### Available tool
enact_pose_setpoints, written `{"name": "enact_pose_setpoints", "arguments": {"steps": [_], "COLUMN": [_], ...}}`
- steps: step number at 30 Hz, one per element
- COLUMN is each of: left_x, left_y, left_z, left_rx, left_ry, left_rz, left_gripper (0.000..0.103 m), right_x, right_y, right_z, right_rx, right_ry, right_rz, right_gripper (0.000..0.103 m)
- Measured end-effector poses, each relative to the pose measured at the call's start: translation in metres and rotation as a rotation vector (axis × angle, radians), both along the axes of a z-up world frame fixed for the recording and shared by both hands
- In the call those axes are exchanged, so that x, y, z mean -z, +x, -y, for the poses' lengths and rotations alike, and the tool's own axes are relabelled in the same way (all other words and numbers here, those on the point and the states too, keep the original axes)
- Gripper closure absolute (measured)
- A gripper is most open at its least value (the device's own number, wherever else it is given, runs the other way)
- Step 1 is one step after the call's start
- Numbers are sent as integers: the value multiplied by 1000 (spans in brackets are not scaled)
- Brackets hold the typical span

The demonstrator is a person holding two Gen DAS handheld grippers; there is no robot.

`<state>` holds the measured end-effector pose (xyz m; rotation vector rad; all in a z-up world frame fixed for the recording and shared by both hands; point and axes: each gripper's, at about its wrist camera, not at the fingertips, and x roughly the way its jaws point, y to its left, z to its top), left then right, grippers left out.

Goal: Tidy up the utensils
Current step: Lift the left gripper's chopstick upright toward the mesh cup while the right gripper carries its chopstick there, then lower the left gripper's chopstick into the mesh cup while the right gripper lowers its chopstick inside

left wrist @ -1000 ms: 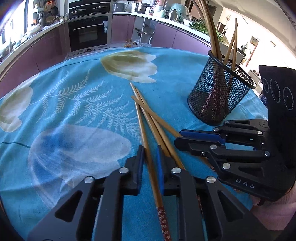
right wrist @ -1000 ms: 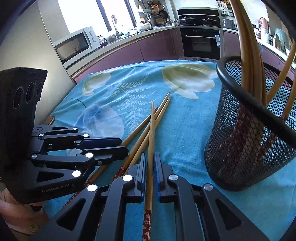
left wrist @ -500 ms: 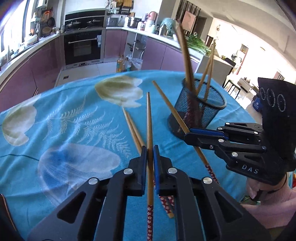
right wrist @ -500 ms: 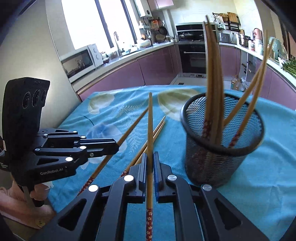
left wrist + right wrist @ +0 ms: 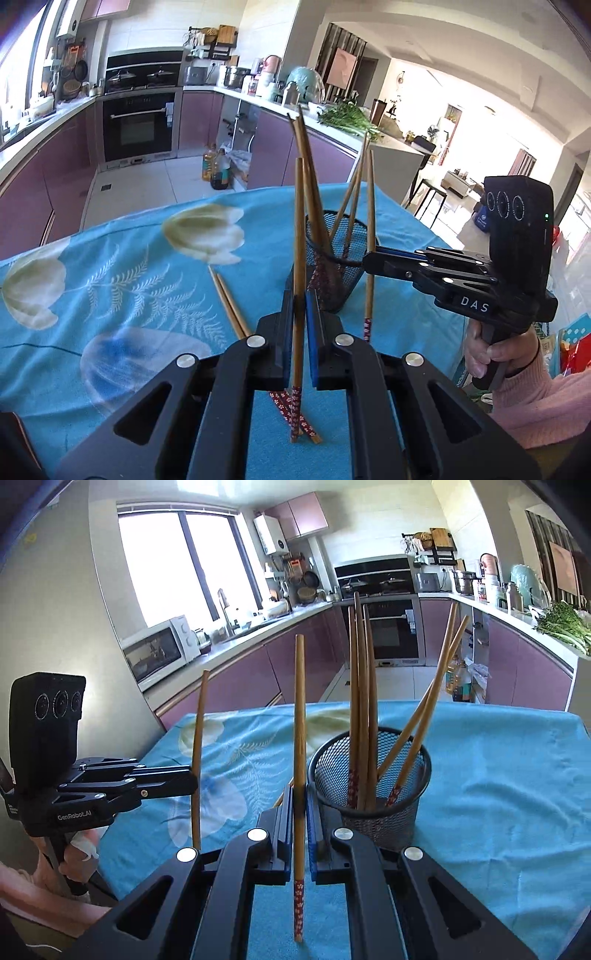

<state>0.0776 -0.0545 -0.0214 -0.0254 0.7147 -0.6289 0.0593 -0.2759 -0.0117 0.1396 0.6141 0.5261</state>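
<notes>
My left gripper [image 5: 299, 295] is shut on a bamboo chopstick [image 5: 299, 229] with a red flowered end, held upright above the table. My right gripper [image 5: 300, 794] is shut on a second such chopstick [image 5: 300, 716], also upright. Each shows in the other's view, the right gripper [image 5: 369, 258] at the right and the left gripper [image 5: 192, 779] at the left. A black mesh cup [image 5: 369, 779] with several chopsticks stands just behind both, seen as the cup [image 5: 334, 266] between them. Two loose chopsticks [image 5: 229, 302] lie on the cloth.
A blue flowered tablecloth [image 5: 498, 775] covers the table, with its far edge behind the cup. A hand in a pink sleeve [image 5: 517, 376] holds the right gripper's handle. Purple kitchen cabinets, an oven [image 5: 138, 125] and a microwave [image 5: 159, 650] stand beyond the table.
Both grippers have risen, each lifting its chopstick off the cloth and tipping it from lying flat to upright. The cup now sits lower and farther in both views.
</notes>
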Motion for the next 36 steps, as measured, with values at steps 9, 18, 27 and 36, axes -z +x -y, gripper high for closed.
{"name": "enact_pose_setpoints", "arguments": {"steps": [9, 18, 27, 36], "left_x": [-8, -21, -29, -35], "left_y": [-1, -2, -1, 0], "left_z": [4, 10, 15, 19], "left_rx": [0, 13, 31, 42], "left_ry": [-27, -52, -74, -80], "left_rz": [29, 63, 75, 83], "left_gripper": [96, 96, 96, 96], "right_x": [-10, -18, -26, -33], "right_y": [-3, -3, -4, -6], "right_z": [8, 12, 16, 19], "right_rx": [-3, 1, 11, 16], "right_ry": [24, 31, 31, 26], "right_rz": [34, 65, 95, 120], "right_gripper": [97, 97, 97, 97]}}
